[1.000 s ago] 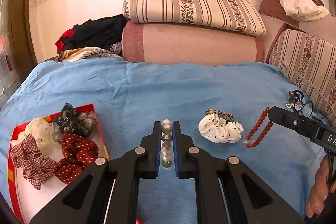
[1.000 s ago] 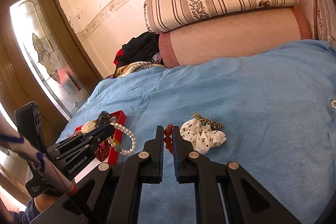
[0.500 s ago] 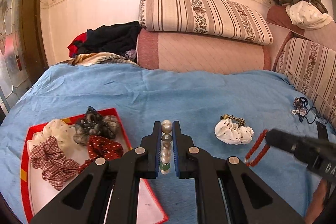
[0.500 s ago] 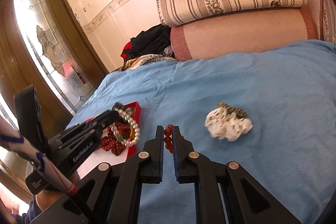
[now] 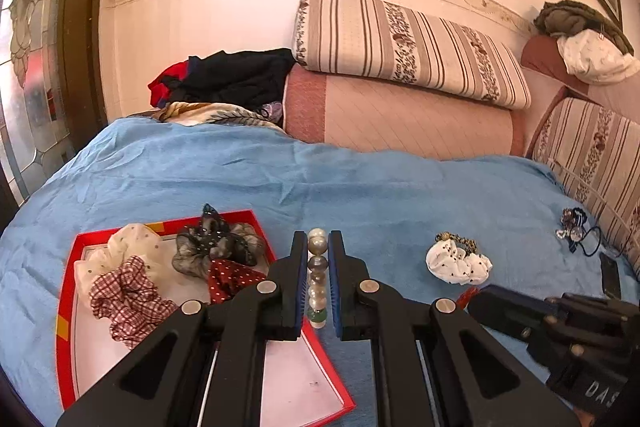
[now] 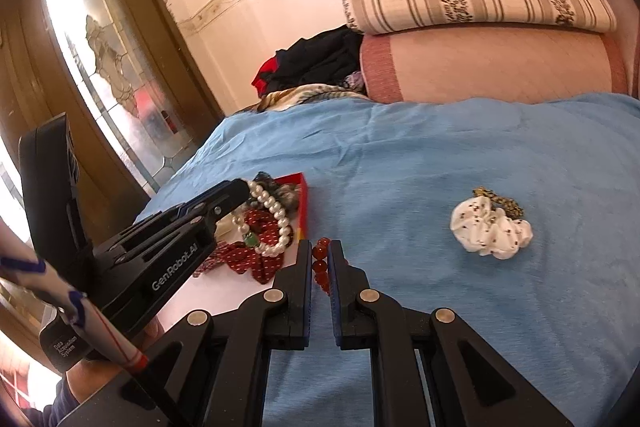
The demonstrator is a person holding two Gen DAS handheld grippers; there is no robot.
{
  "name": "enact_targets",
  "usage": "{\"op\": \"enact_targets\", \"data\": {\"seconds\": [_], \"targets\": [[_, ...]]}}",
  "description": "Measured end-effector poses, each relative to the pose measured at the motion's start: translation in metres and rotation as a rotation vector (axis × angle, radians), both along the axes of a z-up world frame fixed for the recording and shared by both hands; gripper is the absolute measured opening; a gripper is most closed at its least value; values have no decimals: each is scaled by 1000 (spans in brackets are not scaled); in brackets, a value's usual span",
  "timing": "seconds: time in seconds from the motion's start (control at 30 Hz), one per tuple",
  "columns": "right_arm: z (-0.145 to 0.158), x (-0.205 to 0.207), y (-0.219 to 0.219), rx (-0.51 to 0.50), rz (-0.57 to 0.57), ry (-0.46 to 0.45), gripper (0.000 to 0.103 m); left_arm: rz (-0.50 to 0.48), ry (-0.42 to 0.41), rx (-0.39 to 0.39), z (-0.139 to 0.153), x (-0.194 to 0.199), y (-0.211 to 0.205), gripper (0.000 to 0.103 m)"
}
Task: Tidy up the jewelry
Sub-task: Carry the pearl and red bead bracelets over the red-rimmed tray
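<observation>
Presently, a pearl bracelet [image 5: 318, 279] is held pinched between the closed left tongs [image 5: 318, 281], hanging above the near right edge of a red tray [image 5: 66, 307] that lies on a bed covered by a blue blanket [image 5: 360, 187]. Scrunchies [image 5: 132, 295] are already gathered in the tray. A red bead bracelet [image 6: 321, 265] is clamped in the narrowly closed right tongs [image 6: 321, 267], just beside the tray's right rim. The carrying step appears to be under way; next, each bracelet would likely need to be brought over the tray floor and released. A white spotted scrunchie [image 6: 490, 231] is left lying on the blanket, well apart from both tongs.
</observation>
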State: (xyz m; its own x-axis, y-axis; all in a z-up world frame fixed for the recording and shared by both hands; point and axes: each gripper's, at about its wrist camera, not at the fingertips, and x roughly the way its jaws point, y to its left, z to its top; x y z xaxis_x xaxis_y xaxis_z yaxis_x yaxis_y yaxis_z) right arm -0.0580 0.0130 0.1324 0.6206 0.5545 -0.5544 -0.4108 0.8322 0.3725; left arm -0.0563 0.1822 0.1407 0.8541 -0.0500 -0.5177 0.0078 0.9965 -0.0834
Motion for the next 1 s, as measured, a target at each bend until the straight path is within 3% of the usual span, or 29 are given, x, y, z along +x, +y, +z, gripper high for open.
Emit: {"op": "enact_targets", "data": {"seconds": [0.4,0.77,1.0], "targets": [[16,-14,43,-49,70,-18,8,103,-33,-66,20,-27,50,10],[7,-15,104,-42,199,14,8,289,87,-134,-11,-38,150,10],[-13,-7,147,-23,270,80,8,377,153,-173,-32,-36,189,10]]}}
